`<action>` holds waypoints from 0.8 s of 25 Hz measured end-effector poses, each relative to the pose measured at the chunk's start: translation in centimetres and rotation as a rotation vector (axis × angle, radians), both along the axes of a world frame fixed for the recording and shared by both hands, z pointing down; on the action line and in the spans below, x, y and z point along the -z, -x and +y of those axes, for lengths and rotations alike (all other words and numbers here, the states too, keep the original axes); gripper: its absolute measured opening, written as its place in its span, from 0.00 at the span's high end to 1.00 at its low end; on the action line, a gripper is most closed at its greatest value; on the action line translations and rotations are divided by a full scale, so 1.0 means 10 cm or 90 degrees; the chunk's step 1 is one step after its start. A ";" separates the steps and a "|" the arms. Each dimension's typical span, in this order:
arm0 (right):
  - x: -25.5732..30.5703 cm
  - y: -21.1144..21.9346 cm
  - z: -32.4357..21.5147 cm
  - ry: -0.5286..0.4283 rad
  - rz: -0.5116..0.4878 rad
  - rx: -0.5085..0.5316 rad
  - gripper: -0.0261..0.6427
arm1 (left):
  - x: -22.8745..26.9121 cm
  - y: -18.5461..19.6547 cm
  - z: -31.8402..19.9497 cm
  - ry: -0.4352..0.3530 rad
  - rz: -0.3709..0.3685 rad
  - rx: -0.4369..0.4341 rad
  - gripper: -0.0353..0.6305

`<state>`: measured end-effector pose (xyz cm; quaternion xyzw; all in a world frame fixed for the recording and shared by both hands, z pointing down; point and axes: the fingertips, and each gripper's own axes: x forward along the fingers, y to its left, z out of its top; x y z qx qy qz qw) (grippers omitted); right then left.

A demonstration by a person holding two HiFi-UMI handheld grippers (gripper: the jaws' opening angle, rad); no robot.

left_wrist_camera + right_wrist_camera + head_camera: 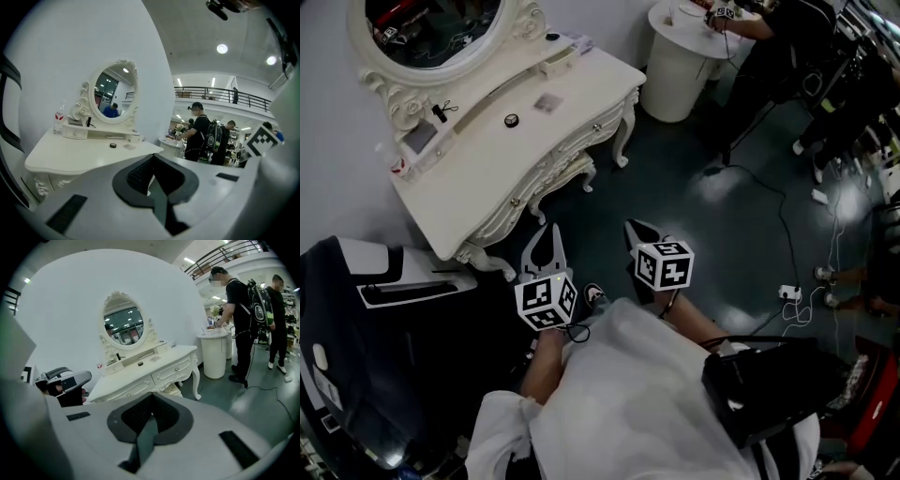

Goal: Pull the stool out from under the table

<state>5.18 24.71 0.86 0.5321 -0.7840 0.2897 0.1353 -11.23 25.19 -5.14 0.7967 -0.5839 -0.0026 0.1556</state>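
Dark green hall floor point(722, 216). The white carved dressing counter point(478, 164) hides the white ornate stool point(565, 180) underneath. Left tongs point(549, 234) and right tongs point(632, 228) are pinched closed, empty and short of it. Best to spread them early and grip the stool's near rim squarely.

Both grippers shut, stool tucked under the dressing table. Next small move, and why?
Probably ease both grippers forward and down toward the stool, opening the jaws on the way. The left gripper and right gripper are shut, empty and short of the dressing table. The stool sits tucked beneath its drawers, so nothing can be gripped yet.
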 end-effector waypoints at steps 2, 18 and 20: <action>0.02 0.02 -0.19 -0.002 0.003 0.009 0.96 | -0.02 0.04 -0.15 0.001 0.004 0.008 0.93; -0.13 0.12 -1.08 0.029 0.017 0.035 0.96 | -0.36 0.33 -0.87 0.045 0.011 0.044 0.93; -0.18 0.15 -1.12 0.039 0.016 0.039 0.96 | -0.38 0.36 -0.91 0.049 0.008 0.047 0.93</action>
